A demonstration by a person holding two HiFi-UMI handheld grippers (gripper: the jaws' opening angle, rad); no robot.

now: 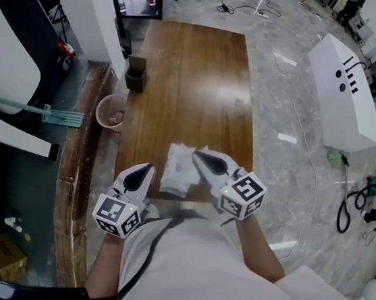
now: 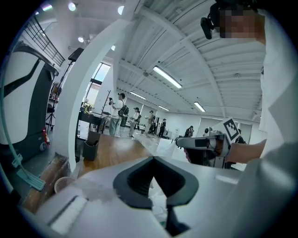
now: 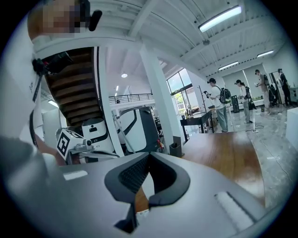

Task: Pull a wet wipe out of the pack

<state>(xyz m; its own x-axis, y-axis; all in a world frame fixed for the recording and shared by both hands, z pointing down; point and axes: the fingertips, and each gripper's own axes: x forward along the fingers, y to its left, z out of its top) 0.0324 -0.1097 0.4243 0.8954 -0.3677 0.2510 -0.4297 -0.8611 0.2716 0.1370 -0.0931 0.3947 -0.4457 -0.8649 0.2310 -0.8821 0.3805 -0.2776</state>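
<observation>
Both grippers' jaws are closed above the brown wooden tabletop (image 1: 193, 77): left gripper (image 1: 148, 168) on the soft white wipe pack (image 2: 158, 204), right gripper (image 1: 197, 155) pinching a crumpled white wet wipe (image 1: 178, 166), seemingly half-drawn, not yet free.

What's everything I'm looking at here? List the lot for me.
table: one, brown wood, centre.
wipe pack: one, white, over the table's near end.
wet wipe: one, white, by the pack.
box: one, dark, table's far left corner.
bin: one, pinkish, left of table.
mop: one, teal, far left.
cabinet: one, white, floor right.
people: several, far end of hall.
left hand-held gripper: one, white, shut on wipe pack.
right hand-held gripper: one, white, shut on wet wipe.
</observation>
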